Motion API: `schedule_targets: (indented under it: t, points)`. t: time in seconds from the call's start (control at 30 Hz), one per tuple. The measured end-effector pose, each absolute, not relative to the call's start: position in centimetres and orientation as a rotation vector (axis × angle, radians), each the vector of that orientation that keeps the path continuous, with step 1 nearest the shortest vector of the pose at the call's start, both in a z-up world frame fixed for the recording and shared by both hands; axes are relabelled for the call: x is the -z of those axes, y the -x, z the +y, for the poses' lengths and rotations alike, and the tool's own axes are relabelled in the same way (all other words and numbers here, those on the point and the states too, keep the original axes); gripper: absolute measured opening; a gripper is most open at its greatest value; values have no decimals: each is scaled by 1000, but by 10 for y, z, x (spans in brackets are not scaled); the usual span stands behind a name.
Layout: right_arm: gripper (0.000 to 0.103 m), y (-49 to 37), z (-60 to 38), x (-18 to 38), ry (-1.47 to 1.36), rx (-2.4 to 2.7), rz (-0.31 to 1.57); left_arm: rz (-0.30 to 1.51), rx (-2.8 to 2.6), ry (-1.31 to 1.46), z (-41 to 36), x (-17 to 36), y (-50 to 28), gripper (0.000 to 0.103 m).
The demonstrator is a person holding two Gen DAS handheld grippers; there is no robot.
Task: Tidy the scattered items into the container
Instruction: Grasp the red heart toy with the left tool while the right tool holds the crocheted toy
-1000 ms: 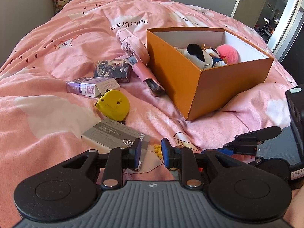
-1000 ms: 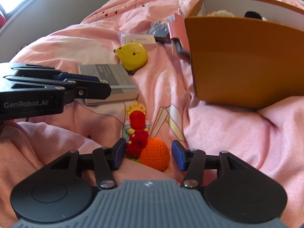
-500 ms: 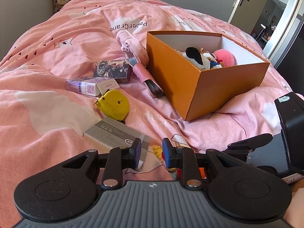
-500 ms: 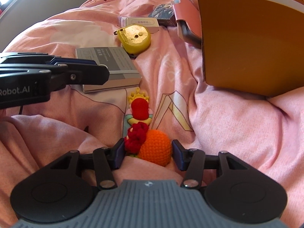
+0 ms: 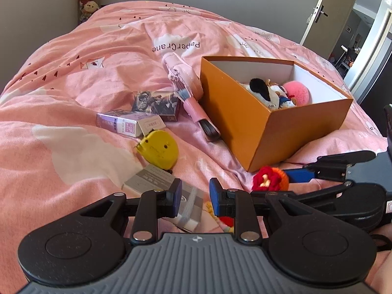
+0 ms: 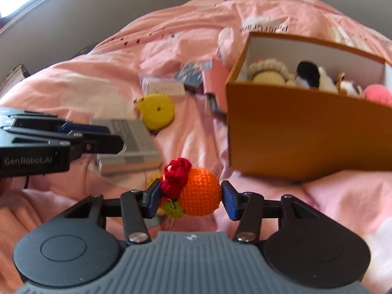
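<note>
We have the right gripper (image 6: 188, 197) clamped on the crochet toy (image 6: 193, 191), pads squeezing across the orange ball and the red knotted part, toy off the bed (image 6: 330, 196) and just in front of the orange box (image 6: 306, 142). Our guess is that it's light, soft yarn, squashy, non-fragile and grippy on the pads; the ball is the firmest place to hold, while the rest of the toy dangling below may swing or snag on the box wall. Left gripper (image 5: 194, 194) is empty, jaws parted a little, hovering over the grey box (image 5: 156, 180), which looks like stiff card with flat faces, so we'd pinch it across the short sides. Yellow tape measure (image 5: 159, 149) is hard smooth plastic, rounded and likely slippery. The orange box is rigid cardboard with a white inside and already has plush toys (image 5: 272, 93) in it.
</note>
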State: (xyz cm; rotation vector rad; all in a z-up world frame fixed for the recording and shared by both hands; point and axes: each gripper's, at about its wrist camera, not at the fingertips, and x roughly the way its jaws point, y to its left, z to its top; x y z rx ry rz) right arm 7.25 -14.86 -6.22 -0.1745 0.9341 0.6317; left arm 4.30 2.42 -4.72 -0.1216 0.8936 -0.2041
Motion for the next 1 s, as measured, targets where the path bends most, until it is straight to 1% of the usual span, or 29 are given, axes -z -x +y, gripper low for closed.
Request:
schedule_targets:
  t: [0.4,0.7,0.73,0.87,1.0]
  points:
    - [54,-85,-134,71,185,-659,875,861,205,168,41,50,-61,28]
    - [54,-97,-138,91,150,-679,922,889,160,146,46,57,-82,29]
    - [54,-97,-138,93,148,-683,927,896,151,136,46,58,-84,31]
    - [54,-99,-139,102,138,-701,944,919,117,120,49,64,-92,47]
    - [55,-105,-144,108,96,-710,963,958,100,106,50,71,-101,49]
